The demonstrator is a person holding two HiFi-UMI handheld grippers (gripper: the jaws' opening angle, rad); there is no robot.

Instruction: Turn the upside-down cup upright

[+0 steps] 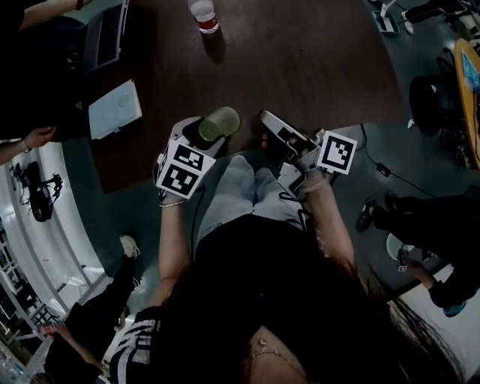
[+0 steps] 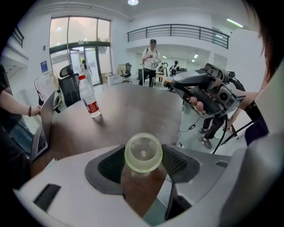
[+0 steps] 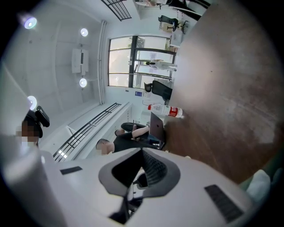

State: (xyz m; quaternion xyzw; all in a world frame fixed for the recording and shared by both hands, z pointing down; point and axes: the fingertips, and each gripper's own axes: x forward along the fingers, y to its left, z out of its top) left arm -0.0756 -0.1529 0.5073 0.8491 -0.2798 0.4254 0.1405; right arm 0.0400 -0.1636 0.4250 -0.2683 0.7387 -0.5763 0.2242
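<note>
A pale green see-through cup (image 1: 219,122) stands near the front edge of the dark brown table (image 1: 300,67). Its flat bottom seems to face up. In the left gripper view the cup (image 2: 143,153) shows a round end with a small centre dot. My left gripper (image 1: 204,129) tilts down over it, open. The cup sits at the tips between the two wide-set pads (image 2: 111,165), with no squeeze showing. My right gripper (image 1: 264,117) is held level to the right of the cup, apart from it. It is shut, and in its own view (image 3: 141,170) nothing is between the jaws.
A water bottle with a red label (image 1: 204,15) stands far back on the table. A laptop (image 1: 105,34) and a white booklet (image 1: 115,109) lie at the left. People stand around the table, and a hand (image 1: 37,137) reaches in from the left. Cables lie on the floor at the right.
</note>
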